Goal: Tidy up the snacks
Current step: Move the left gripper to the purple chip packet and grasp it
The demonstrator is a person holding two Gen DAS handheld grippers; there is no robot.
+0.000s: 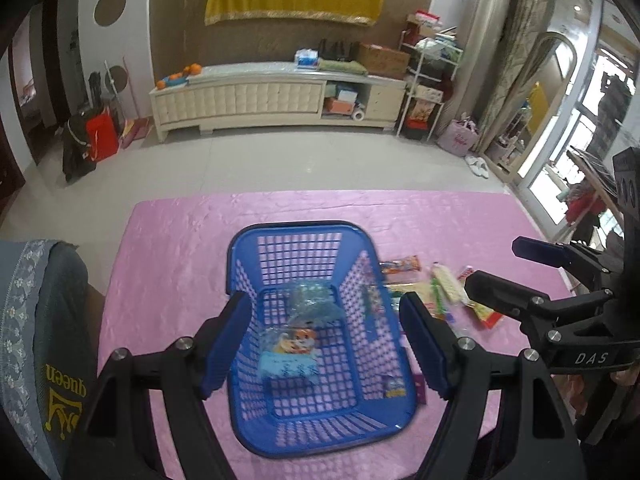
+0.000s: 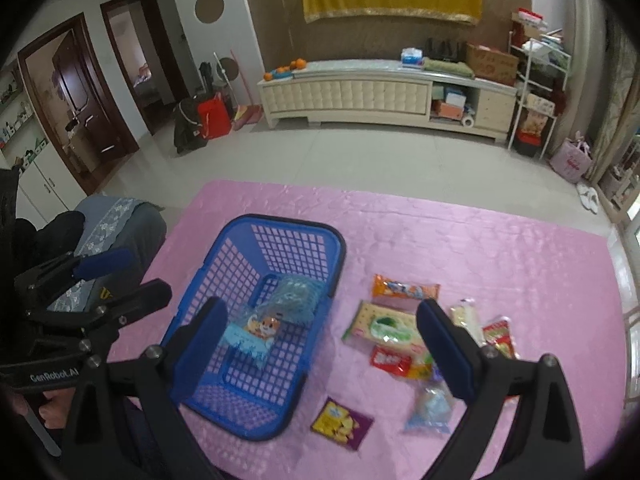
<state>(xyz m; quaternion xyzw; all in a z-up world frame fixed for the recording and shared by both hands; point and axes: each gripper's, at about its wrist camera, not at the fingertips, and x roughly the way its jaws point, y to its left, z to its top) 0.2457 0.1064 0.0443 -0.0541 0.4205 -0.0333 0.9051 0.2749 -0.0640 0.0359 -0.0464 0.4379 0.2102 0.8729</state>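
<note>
A blue plastic basket (image 1: pixel 236 256) (image 2: pixel 244 240) stands on the pink tablecloth (image 1: pixel 168 248) and holds a light blue snack packet with a cartoon tiger (image 1: pixel 290 350) (image 2: pixel 256 330) and a clear bluish packet (image 1: pixel 314 304) (image 2: pixel 294 300). My left gripper (image 1: pixel 326 346) is open and empty above the basket. My right gripper (image 2: pixel 326 350) is open and empty, above the table between the basket and a pile of snacks: an orange packet (image 2: pixel 404 290), a green-and-cream cracker pack (image 2: pixel 384 326), a red packet (image 2: pixel 390 360), a purple-yellow packet (image 2: pixel 340 424) and a clear blue bag (image 2: pixel 430 406).
The right gripper shows in the left wrist view (image 1: pixel 496 272), and the left gripper shows at the left of the right wrist view (image 2: pixel 120 276). A grey cushioned chair (image 2: pixel 120 224) stands left of the table. A long cream cabinet (image 2: pixel 360 96) lines the far wall.
</note>
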